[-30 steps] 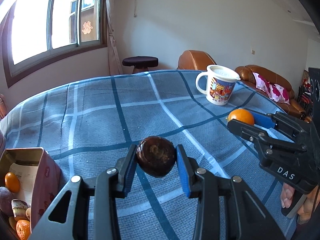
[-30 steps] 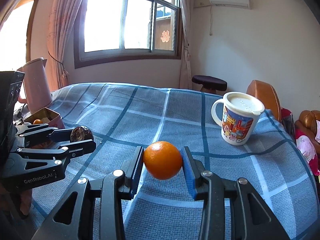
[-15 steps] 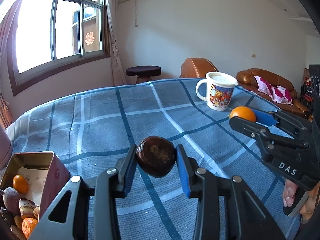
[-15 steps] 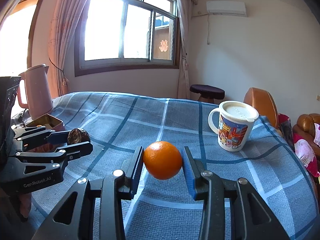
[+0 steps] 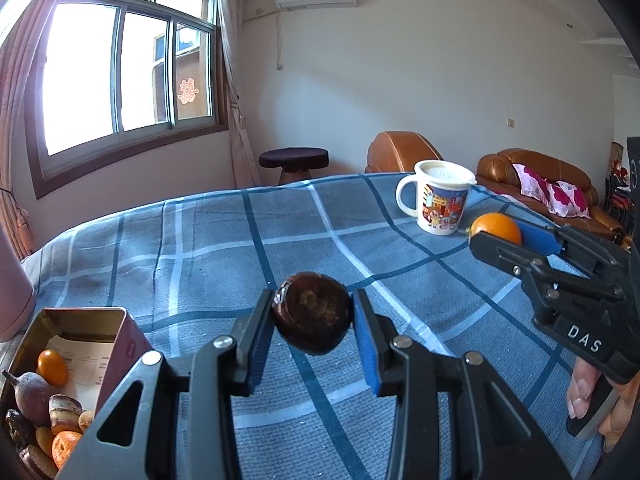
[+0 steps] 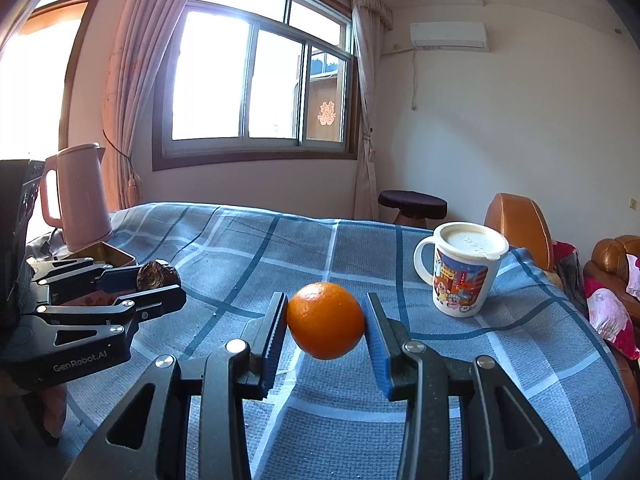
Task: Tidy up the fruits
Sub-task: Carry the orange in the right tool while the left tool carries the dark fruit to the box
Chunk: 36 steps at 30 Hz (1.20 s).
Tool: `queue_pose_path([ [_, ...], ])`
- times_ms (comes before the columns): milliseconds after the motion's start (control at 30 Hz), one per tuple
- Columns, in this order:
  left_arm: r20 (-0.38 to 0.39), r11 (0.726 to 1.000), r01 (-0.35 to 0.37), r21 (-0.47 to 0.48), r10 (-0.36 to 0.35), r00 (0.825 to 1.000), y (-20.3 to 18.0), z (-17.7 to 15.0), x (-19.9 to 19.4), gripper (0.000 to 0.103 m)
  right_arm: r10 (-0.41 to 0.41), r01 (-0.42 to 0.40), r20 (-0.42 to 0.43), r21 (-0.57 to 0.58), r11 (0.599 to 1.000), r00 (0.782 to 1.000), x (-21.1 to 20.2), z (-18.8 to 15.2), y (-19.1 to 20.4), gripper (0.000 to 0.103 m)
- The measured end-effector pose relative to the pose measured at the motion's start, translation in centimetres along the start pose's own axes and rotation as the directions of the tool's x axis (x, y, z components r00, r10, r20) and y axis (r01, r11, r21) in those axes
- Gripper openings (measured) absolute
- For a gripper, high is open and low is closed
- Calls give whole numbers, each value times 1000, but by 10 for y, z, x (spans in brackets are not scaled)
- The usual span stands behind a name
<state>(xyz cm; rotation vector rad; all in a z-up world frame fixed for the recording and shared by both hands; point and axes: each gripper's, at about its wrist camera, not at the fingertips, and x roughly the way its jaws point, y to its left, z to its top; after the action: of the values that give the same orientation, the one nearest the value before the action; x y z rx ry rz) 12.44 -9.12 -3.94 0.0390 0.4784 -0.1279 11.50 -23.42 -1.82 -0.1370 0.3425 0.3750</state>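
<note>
Left tongs (image 5: 313,322), closed on a dark brown, wrinkled round fruit (image 5: 312,319) held between the blue pads clear of the cloth; right tongs (image 6: 326,326), closed on a smooth round orange (image 6: 325,321), likewise held aloft. Both pairs of tongs point slightly downward over a desk covered in a blue-and-white checked cloth (image 5: 200,248). In the right wrist view the left tongs stand to the left, with their brown fruit showing at the tip. The open pink rectangular tin (image 5: 80,344), already holding small oranges and other brownish fruits, sits at the desk's near left corner, just beside and below the left tongs, in front of a pale pink electric kettle (image 6: 76,196). The tin lies leftward of both loads, so the left hand is judged the nearer for a drop, while the right must cross past it. A white lidded cartoon-print mug (image 6: 460,272) stands to the right, well apart from the tin.
</note>
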Motion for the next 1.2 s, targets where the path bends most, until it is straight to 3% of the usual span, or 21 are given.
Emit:
queue_pose_path([
  [767, 33, 1000, -15, -21, 15, 999, 9, -5, -16, 40, -15, 16, 49, -11, 1000, 999, -10, 0, 9, 40],
  [1200, 17, 999, -10, -46, 11, 1000, 19, -8, -21, 40, 27, -26, 40, -36, 999, 999, -6, 2, 29, 40],
])
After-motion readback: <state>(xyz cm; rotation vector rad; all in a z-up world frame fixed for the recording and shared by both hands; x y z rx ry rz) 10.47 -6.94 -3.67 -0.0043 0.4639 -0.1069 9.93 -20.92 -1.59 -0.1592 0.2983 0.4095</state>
